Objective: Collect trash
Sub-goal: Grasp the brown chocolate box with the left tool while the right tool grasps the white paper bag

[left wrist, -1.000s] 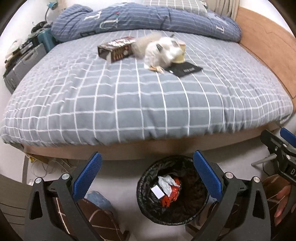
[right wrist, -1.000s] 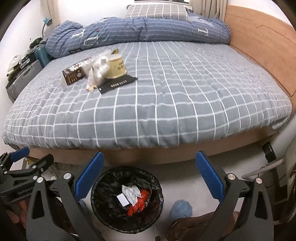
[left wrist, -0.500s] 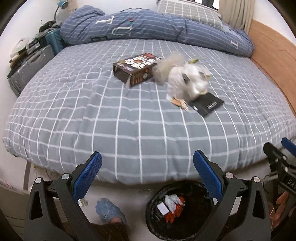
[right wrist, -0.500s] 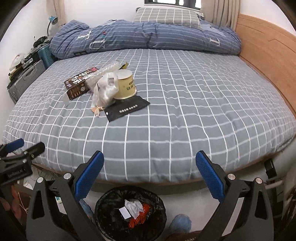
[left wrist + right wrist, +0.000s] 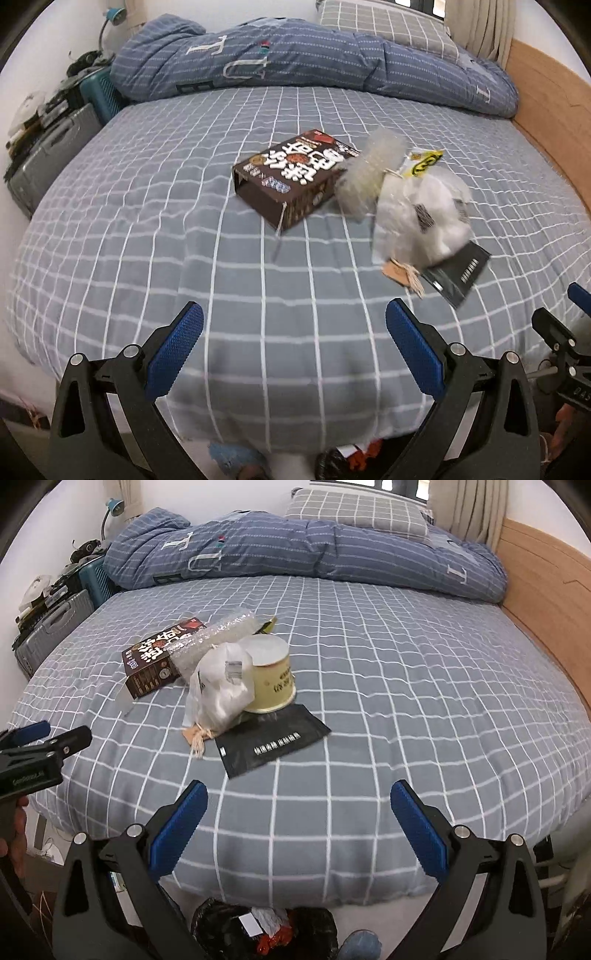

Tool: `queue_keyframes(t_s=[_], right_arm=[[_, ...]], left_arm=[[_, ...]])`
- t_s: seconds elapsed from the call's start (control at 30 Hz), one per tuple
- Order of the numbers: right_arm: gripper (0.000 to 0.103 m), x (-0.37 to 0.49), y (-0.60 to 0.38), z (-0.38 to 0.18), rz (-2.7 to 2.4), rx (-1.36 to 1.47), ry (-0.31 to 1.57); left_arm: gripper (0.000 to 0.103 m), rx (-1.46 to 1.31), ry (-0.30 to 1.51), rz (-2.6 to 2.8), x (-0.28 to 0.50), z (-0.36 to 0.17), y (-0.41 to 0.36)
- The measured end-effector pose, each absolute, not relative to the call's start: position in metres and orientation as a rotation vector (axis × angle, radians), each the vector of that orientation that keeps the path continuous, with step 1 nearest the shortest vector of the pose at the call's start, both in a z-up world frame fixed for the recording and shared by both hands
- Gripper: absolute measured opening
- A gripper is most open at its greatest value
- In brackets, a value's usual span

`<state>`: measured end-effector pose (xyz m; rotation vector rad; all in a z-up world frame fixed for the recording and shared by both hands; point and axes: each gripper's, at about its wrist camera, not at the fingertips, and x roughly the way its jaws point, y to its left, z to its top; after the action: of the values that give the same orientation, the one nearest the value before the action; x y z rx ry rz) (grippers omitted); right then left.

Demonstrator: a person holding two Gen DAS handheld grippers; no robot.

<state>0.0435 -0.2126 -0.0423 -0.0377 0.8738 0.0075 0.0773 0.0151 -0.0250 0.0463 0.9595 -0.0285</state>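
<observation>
A heap of trash lies on the grey checked bed (image 5: pixel 184 229): a dark brown carton (image 5: pixel 295 173) (image 5: pixel 159 659), a roll of bubble wrap (image 5: pixel 369 173) (image 5: pixel 210 638), a white plastic bag (image 5: pixel 421 218) (image 5: pixel 218 694), a cream paper tub (image 5: pixel 269 672) and a black flat pouch (image 5: pixel 461 273) (image 5: pixel 269 742). My left gripper (image 5: pixel 293 347) is open and empty, short of the carton. My right gripper (image 5: pixel 299 823) is open and empty, just short of the pouch. Below the bed edge a black bin (image 5: pixel 266 930) holds scraps.
A blue striped duvet (image 5: pixel 295 550) and a checked pillow (image 5: pixel 354 509) lie at the head of the bed. Suitcases and clutter (image 5: pixel 51 620) stand at the left wall. A wooden bed frame (image 5: pixel 546 602) runs along the right. A hand (image 5: pixel 14 834) holds the left gripper.
Both grippers have risen and moved forward from over the bin toward the bed. The trash pile looms larger and nearer; the bin has slid to the bottom edge.
</observation>
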Motion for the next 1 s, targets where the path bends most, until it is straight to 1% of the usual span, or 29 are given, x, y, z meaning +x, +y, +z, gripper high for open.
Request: queue_keyframes(t_s=[0.3,0.47,0.67,0.9,1.0], right_arm=[[0.095,0.086,-0.186,-0.042,0.032,-0.063,0.864],[0.095,0.106,-0.17,-0.044,0.038,-0.085,0.847],[0.095,0.129,-0.163,-0.052,0.025,-0.077,0.845],[0.095,0.141,-0.162,-0.064,0.01,-0.059,0.851],[0.091,0.142,-0.161,-0.067,0.016,-0.052,0.848]], left_arm=[[0.097,0.078,0.98,-0.125,0.147,-0.028,0.026],[0.097,0.218,0.988,-0.203,0.184,-0.032,0.018],[0.097,0.299,1.011,-0.276,0.225,-0.037,0.014],[0.097,0.442,1.086,-0.385,0.247,-0.057,-0.001],[0.097,0.479,1.11,-0.396,0.254,-0.066,-0.003]])
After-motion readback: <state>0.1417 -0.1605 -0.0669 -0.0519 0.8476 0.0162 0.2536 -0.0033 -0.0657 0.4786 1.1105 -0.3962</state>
